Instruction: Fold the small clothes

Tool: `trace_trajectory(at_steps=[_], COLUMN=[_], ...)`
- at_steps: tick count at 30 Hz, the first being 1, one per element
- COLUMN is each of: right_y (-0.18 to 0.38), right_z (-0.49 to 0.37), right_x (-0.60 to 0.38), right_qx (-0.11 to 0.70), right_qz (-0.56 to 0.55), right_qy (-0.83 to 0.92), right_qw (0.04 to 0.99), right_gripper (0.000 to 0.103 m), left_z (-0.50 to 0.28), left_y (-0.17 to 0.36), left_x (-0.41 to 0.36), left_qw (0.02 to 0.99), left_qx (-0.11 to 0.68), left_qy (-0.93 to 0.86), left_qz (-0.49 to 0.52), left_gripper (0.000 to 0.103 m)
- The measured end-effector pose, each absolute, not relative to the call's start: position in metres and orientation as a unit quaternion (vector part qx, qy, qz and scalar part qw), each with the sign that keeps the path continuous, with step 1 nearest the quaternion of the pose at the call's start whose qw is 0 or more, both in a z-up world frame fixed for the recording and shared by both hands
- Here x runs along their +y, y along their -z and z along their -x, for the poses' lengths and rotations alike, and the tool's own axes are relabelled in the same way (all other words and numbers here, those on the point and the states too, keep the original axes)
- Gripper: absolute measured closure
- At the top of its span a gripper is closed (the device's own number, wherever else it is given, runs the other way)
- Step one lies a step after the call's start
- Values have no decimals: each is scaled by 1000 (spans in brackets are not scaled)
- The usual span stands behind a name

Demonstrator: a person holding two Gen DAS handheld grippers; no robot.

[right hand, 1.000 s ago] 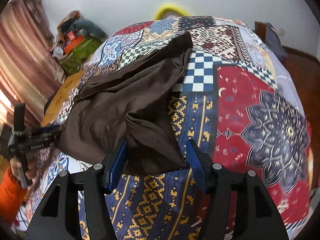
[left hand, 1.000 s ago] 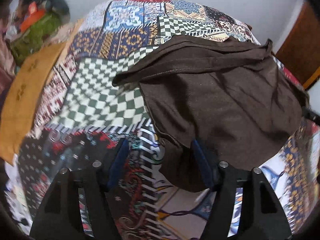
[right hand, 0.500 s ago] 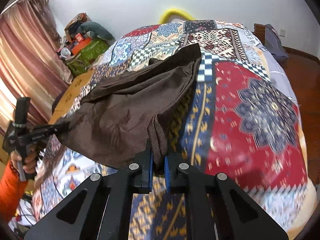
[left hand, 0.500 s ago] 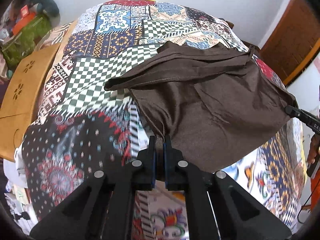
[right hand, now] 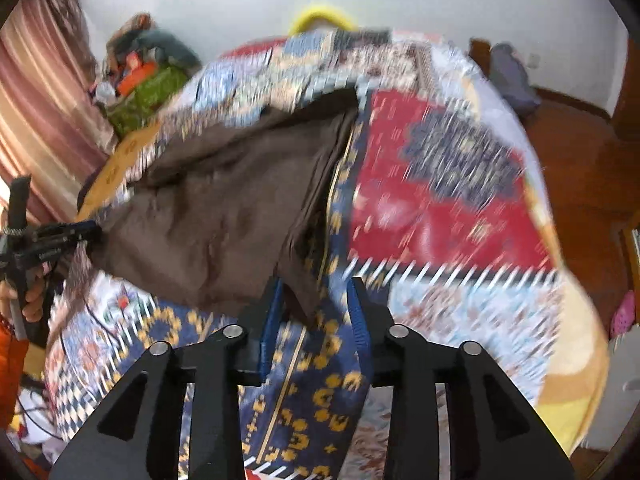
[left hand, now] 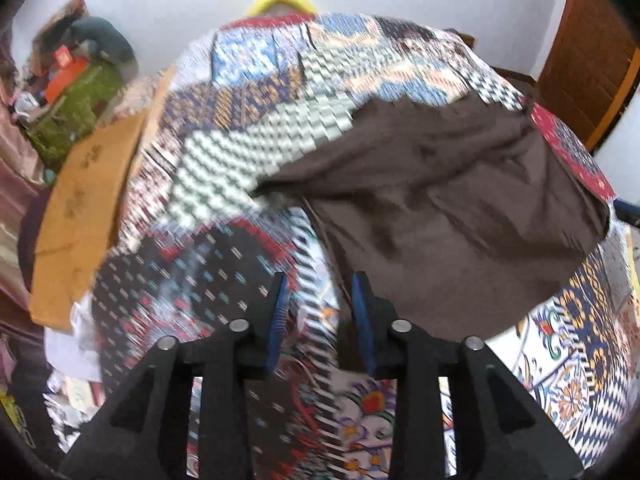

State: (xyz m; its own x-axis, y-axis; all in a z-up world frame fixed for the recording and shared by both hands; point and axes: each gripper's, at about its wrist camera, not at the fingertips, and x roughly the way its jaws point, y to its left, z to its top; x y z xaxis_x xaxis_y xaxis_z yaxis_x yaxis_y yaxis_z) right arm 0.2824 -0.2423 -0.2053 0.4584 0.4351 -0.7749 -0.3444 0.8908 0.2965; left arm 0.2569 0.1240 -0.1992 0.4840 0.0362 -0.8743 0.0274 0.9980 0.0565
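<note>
A dark brown garment (left hand: 448,208) lies spread on the patchwork bedspread (left hand: 248,152). In the left wrist view my left gripper (left hand: 320,312) is open, its blue pads apart, just left of the garment's near corner. In the right wrist view the garment (right hand: 224,216) lies ahead and to the left. My right gripper (right hand: 314,312) is open, with the garment's near right corner lying loose between its pads. The left gripper also shows in the right wrist view (right hand: 86,230), at the garment's left corner. Both views are motion-blurred.
A wooden board (left hand: 84,208) leans along the bed's left side. A pile of bags and a green bundle (left hand: 76,92) sits beyond it. A wooden door (left hand: 588,52) is at the right. Curtains (right hand: 36,112) hang at the left. Wooden floor (right hand: 580,160) lies right of the bed.
Both grippers were shut on the garment's near corners and holding it up half a second ago; now both have opened and the garment has dropped onto the bedspread.
</note>
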Motion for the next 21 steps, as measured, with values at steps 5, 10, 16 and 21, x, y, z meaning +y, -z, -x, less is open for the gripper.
trace_trajectory(at_steps=[5,10,16,21], right_y=[183,195,230,248], right_z=[-304,-334,-363,-363], right_x=[-225,-183,-147,-130], right_qx=[436,438,479,489], right_qz=[-27,19,41,66], right_qy=[-248,-285,-309,-315], right_qw=[864,853,821,811], right_gripper=[68,65,64,58], left_z=[-284,-306,-335,-363], left_y=[188,206,246,243], left_x=[126,125,135,130], left_qw=[871,874,853,857], left_qx=[489,476,513,501], left_qy=[3,-10,-7,-13], left_qz=[-46,-95,-98,-123], left_gripper=[55,9,9,9])
